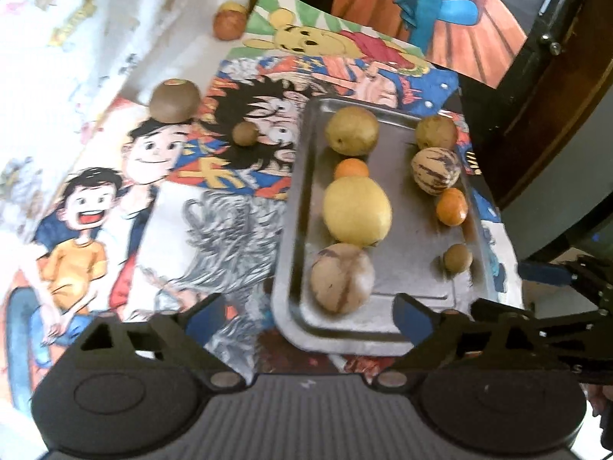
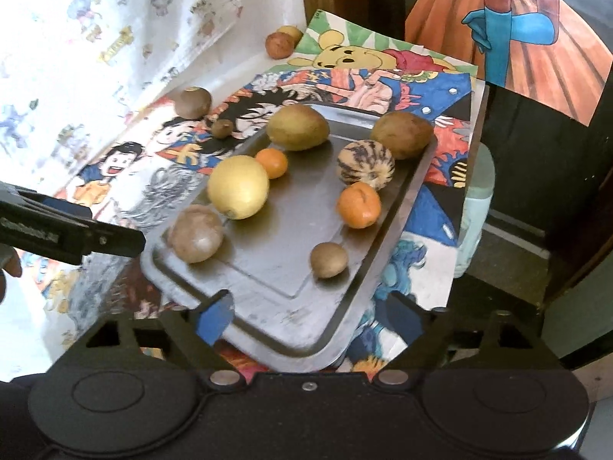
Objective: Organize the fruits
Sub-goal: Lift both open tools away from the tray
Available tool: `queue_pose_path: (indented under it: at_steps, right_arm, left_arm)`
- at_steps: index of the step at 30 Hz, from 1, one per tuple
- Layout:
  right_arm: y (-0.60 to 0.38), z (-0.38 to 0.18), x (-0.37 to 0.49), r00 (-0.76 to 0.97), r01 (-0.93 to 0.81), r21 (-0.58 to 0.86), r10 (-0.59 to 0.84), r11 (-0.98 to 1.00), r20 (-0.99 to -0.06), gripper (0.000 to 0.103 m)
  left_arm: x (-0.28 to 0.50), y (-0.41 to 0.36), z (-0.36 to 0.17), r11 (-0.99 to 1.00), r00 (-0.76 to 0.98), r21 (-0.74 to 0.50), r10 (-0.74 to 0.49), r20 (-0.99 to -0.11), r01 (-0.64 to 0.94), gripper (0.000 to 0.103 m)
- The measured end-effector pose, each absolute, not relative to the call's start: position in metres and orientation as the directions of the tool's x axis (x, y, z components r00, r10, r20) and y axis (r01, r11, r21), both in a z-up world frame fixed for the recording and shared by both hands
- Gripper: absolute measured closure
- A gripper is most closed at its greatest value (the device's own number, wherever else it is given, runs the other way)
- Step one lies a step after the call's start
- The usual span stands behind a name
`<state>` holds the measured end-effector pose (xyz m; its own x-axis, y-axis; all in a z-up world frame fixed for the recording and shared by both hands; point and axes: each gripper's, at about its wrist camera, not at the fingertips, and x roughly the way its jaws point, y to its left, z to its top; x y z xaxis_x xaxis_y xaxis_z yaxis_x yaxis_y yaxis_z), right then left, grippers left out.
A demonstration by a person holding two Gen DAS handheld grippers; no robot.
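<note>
eight fruits sit on the metal tray [image 1: 413, 268], in two rows along its long sides. on the tray's left side, from far end to near: a green-yellow fruit [image 1: 351, 130], a small orange [image 1: 351, 168] touching it or nearly so, a large yellow fruit [image 1: 356, 211] and a pale brown streaked fruit [image 1: 341, 278] at the near left corner. on the tray's right side, far to near: a brownish-green fruit [image 1: 436, 132], a striped cream-and-purple fruit [image 1: 435, 170] just below it, a second orange [image 1: 452, 207] touching the striped one, and a small brown fruit [image 1: 457, 257] standing apart.

off the tray, to its left on the cartoon-printed cloth [image 1: 115, 199], lie a kiwi-like brown fruit [image 1: 174, 99] and a small brown round fruit [image 1: 245, 133] closer to the tray's far left corner. well beyond the tray's far end, a reddish-brown fruit [image 1: 229, 25] rests against a yellowish one [image 1: 231, 7].

the left gripper [image 1: 306, 316] hangs over the tray's near edge, fingers spread wide with nothing between them. the right gripper [image 2: 306, 316] hovers at the tray's near right corner, likewise spread wide and empty.
</note>
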<state>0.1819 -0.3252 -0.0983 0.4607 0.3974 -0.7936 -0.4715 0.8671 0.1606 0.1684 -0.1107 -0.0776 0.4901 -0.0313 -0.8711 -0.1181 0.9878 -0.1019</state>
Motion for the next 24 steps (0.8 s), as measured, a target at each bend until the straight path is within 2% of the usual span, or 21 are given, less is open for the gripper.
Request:
queue_pose_path:
  at_steps: [6, 12, 24]
  right_arm:
    - [-0.329, -0.093, 0.155, 0.437, -0.489, 0.191, 0.428, 0.851, -0.791, 0.001]
    - [-0.331, -0.094, 0.128, 0.408, -0.506, 0.208, 0.444, 0.837, -0.798, 0.001]
    - [-0.314, -0.091, 0.111, 0.377, -0.524, 0.244, 0.479, 0.816, -0.792, 0.001]
  left_arm:
    - [0.141, -0.115, -0.074, 0.99, 0.494, -0.037, 0.036, -0.869, -0.138, 0.002]
    - [0.111, -0.126, -0.076, 0.992, 0.527, 0.009, 0.074, -0.847, -0.125, 0.002]
    - [0.066, -0.121, -0.079, 0.985, 0.502, 0.052, 0.128, -0.855, -0.163, 0.002]
